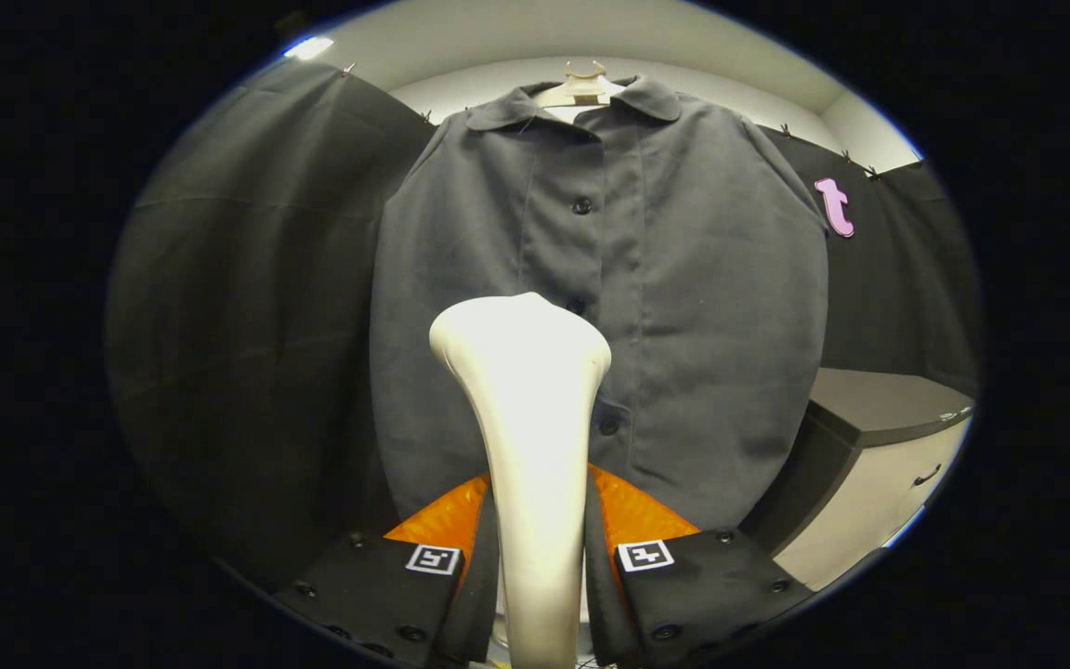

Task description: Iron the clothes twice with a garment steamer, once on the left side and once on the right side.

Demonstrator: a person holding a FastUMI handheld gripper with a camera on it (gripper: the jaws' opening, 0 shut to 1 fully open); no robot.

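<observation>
A dark grey buttoned shirt hangs on a pale wooden hanger straight ahead, its front facing me. My gripper is shut on the handle of a cream-white garment steamer; both fingers press its sides. The steamer's wide head rises between the fingers and points at the shirt's button placket, around mid-chest, slightly to the left of the buttons. The head covers part of the placket, and I cannot tell whether it touches the cloth.
Black cloth walls stand behind and on both sides of the shirt. A low cabinet with a dark top and a light drawer front stands to the right of the shirt's lower edge.
</observation>
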